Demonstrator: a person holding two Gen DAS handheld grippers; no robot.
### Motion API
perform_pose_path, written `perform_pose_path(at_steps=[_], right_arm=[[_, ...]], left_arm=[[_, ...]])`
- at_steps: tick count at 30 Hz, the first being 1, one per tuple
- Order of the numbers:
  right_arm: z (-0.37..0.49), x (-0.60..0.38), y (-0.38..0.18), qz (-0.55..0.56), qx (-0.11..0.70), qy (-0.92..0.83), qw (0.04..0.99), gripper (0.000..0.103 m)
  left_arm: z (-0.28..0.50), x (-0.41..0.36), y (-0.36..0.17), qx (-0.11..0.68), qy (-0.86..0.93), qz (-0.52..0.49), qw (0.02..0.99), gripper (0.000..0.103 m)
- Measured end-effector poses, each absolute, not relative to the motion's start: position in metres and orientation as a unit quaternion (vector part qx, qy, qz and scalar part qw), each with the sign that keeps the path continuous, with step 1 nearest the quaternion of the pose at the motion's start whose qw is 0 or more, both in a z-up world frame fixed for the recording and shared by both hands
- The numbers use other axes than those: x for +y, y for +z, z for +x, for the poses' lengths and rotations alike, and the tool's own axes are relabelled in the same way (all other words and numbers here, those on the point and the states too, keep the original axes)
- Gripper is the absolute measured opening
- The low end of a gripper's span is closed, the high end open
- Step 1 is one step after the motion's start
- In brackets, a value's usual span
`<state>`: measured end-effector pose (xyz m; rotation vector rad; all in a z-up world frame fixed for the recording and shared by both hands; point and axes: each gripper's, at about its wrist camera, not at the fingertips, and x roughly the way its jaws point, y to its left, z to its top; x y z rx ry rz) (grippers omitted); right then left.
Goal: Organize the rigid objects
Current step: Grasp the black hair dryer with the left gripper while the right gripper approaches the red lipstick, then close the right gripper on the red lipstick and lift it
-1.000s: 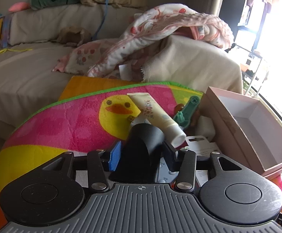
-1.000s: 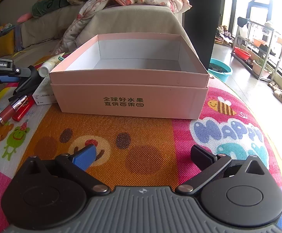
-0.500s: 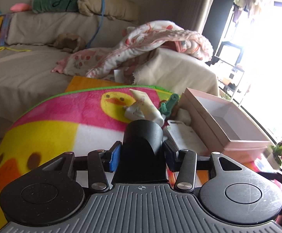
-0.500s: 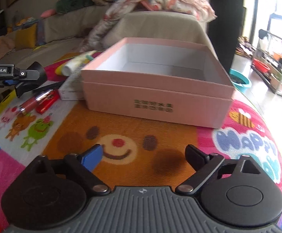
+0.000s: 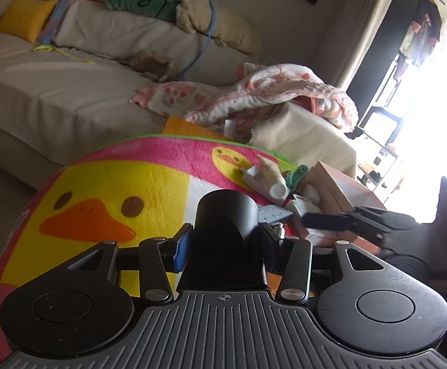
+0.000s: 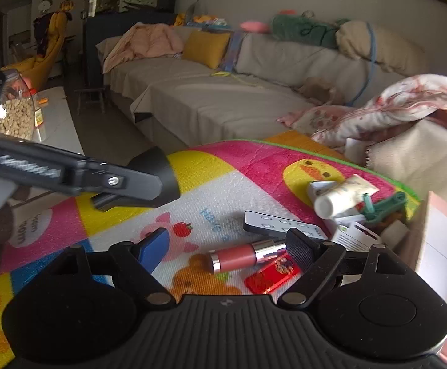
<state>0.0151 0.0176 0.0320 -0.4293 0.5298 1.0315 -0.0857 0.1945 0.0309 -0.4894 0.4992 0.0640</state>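
Note:
My left gripper is shut on a black cylindrical object and holds it above the colourful play mat; it also shows in the right wrist view. My right gripper is open and empty, low over the mat, with a pink lipstick tube between its fingers' line. Near it lie a red card, a dark remote, a white cream tube and a green clip. The pink box stands at the right.
A beige sofa with cushions and a flowered blanket lies behind the mat. A jar of snacks stands on a white table at the left. White packets lie next to the box.
My left gripper has drawn back and up with the black object. My right gripper has swung left from the pink box to the lipstick and remote.

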Motion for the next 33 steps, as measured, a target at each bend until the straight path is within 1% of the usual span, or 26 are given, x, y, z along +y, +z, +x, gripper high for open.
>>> perform_pose_path(at_steps=[5, 6, 9, 13, 17, 18, 23, 25, 27, 28, 30, 33], right_arm=[[0.037, 0.028, 0.016, -0.21, 0.278, 0.475, 0.808, 0.084], [0.04, 0.03, 0.013, -0.212, 0.285, 0.477, 0.804, 0.085], [0.04, 0.025, 0.009, -0.205, 0.284, 0.493, 0.796, 0.085], [0.028, 0.009, 0.014, -0.18, 0.302, 0.555, 0.754, 0.085], [0.006, -0.002, 0.019, -0.199, 0.274, 0.562, 0.754, 0.086], [0.002, -0.001, 0.019, -0.211, 0.267, 0.555, 0.759, 0.088], [-0.005, 0.011, 0.011, -0.268, 0.223, 0.544, 0.763, 0.088], [0.004, 0.014, 0.009, -0.261, 0.231, 0.543, 0.764, 0.088], [0.017, 0.015, 0.007, -0.23, 0.268, 0.544, 0.762, 0.088], [0.022, 0.012, 0.008, -0.211, 0.282, 0.546, 0.76, 0.087], [0.025, 0.003, 0.01, -0.183, 0.31, 0.55, 0.754, 0.078], [0.008, -0.024, 0.016, -0.174, 0.299, 0.547, 0.763, 0.079]], left_arm=[[-0.086, 0.198, 0.023, 0.242, 0.025, -0.259, 0.935, 0.051], [-0.086, 0.199, 0.022, 0.243, 0.024, -0.262, 0.934, 0.051], [-0.084, 0.198, 0.019, 0.245, 0.019, -0.265, 0.932, 0.051], [-0.08, 0.195, 0.016, 0.248, 0.01, -0.27, 0.93, 0.051], [-0.076, 0.195, 0.016, 0.248, 0.015, -0.275, 0.929, 0.051], [-0.077, 0.195, 0.016, 0.248, 0.016, -0.275, 0.929, 0.051], [-0.083, 0.193, 0.02, 0.251, 0.022, -0.265, 0.931, 0.051], [-0.086, 0.192, 0.023, 0.252, 0.026, -0.262, 0.931, 0.051], [-0.089, 0.191, 0.026, 0.254, 0.03, -0.257, 0.932, 0.051], [-0.092, 0.19, 0.028, 0.255, 0.031, -0.254, 0.932, 0.051], [-0.095, 0.186, 0.032, 0.26, 0.03, -0.243, 0.934, 0.051], [-0.096, 0.17, 0.035, 0.28, 0.012, -0.219, 0.935, 0.051]])
